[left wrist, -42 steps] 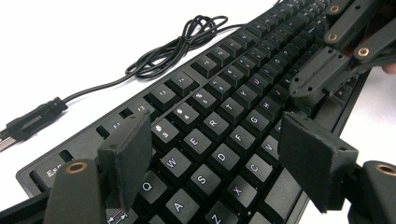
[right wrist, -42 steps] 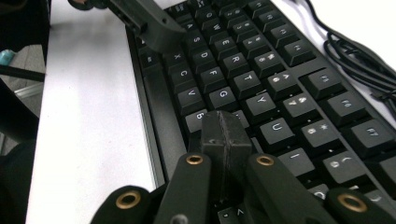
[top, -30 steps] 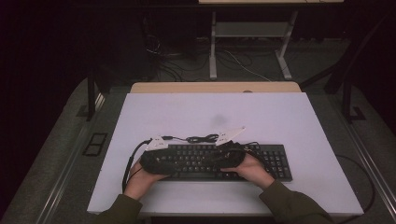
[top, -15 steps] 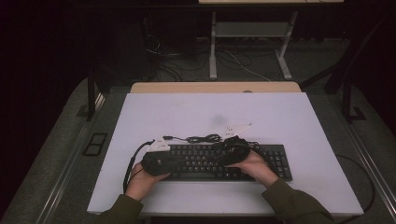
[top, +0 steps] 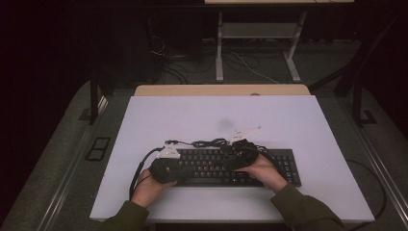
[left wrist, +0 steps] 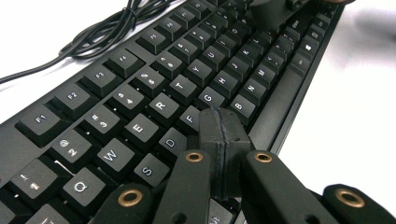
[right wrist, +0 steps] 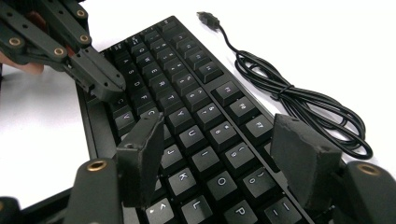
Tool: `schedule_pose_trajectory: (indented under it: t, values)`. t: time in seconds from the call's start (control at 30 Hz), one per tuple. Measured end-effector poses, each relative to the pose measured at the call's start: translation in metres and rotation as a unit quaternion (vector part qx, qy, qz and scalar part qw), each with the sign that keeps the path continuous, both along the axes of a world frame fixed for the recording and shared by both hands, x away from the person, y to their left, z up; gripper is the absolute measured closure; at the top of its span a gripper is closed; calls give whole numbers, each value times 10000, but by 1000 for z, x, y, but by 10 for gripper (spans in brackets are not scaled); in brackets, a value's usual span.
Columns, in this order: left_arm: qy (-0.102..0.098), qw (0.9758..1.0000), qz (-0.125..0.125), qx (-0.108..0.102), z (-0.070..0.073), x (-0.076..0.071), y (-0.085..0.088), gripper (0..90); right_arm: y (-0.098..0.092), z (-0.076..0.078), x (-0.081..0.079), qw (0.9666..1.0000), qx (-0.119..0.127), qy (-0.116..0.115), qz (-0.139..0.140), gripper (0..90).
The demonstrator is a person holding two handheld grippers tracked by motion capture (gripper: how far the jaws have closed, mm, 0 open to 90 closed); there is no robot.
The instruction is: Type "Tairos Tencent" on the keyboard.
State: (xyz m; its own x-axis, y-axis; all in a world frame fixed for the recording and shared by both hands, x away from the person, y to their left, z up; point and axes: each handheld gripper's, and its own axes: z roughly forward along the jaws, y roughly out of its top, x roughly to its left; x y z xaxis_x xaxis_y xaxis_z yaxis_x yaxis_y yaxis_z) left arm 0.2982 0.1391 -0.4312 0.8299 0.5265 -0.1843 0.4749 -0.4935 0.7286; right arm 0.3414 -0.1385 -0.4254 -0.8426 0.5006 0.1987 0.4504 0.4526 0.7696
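Two hand-held grippers work over a flat black plastic keyboard [top: 226,166] that lies near the front edge of the white bench [top: 298,125], a little right of its middle, with the person's hands coming in from below. The left hand-held gripper [left wrist: 219,123] has its jaws pressed fully together with nothing between them, the joined tips hovering over or resting near the F and G keys; whether they actually touch a key I cannot tell. The right hand-held gripper [right wrist: 224,144] stands with its jaws well apart, and they have just been opening; only the keys lie below the gap, nothing is clamped. Judging from this, the work looks like poking or pressing keys with the tips, and it seems to be under way rather than finished, since both tools sit right over the key field and no sign of completion shows. The keycaps are matte black, squarish with slightly dished tops and white printed legends, set in neat staggered rows. A thin glossy black rubber cable [right wrist: 299,100] lies bundled in loops on the bench just behind the keyboard, its metal plug [right wrist: 208,18] unconnected. The jaws are rough black blocks on linked bars with brass-coloured rivets.
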Motion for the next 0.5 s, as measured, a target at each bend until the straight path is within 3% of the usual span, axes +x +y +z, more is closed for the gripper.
schedule_pose_trajectory:
  t: [0.27, 0.5]
  values:
    - [-26, 9997, -134, 207, -3, -1, -4, 888, -1, 0, 0, 10000, -24, 12, -29, 335]
    - [20, 9998, -118, 186, -3, -1, -4, 888, 0, 0, 0, 10000, -8, 2, -10, 335]
